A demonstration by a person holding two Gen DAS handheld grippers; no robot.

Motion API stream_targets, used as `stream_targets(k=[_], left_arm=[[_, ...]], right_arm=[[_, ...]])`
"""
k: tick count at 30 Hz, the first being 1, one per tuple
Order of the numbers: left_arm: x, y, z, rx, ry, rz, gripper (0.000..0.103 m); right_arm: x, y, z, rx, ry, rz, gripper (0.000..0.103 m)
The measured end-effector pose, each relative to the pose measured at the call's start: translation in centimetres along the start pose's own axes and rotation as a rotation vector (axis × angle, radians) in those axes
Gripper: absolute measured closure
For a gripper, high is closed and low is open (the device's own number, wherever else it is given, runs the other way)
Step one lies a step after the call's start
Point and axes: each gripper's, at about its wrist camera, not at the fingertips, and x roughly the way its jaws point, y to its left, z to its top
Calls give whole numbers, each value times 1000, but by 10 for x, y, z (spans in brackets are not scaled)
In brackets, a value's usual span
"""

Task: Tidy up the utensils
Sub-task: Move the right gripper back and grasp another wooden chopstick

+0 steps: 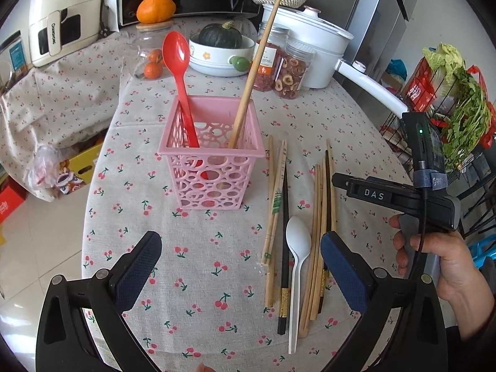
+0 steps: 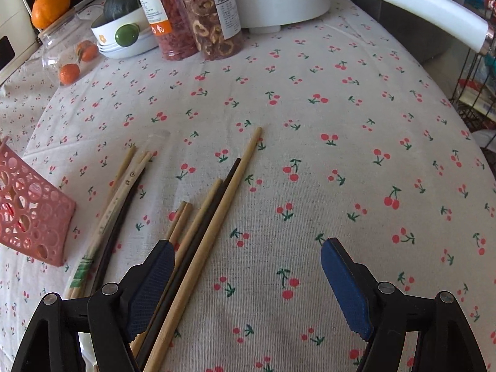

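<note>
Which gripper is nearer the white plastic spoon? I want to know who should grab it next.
Left. The white plastic spoon lies between the open fingers of the left gripper. The right gripper is open over the wooden chopsticks beside it, with the spoon outside its fingers.

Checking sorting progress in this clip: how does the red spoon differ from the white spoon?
The red spoon stands in the pink basket, bowl up, leaning on its rim; the white spoon lies flat on the tablecloth among loose chopsticks. The red spoon is already sorted; the white spoon is not. The colours differ too. Both look like plastic spoons with oval bowls.
</note>
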Motion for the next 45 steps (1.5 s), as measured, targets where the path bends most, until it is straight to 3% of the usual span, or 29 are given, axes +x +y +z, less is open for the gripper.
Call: stream_targets(k=[29, 35, 45], left_arm=[[10, -7, -2, 63, 132, -14, 0], [9, -9, -2, 79, 139, -14, 0], [8, -10, -2, 78, 141, -14, 0]], right_arm=[[19, 1, 8, 30, 96, -105, 24], [18, 12, 9, 22, 96, -94, 37], [16, 11, 6, -8, 138, -65, 46]])
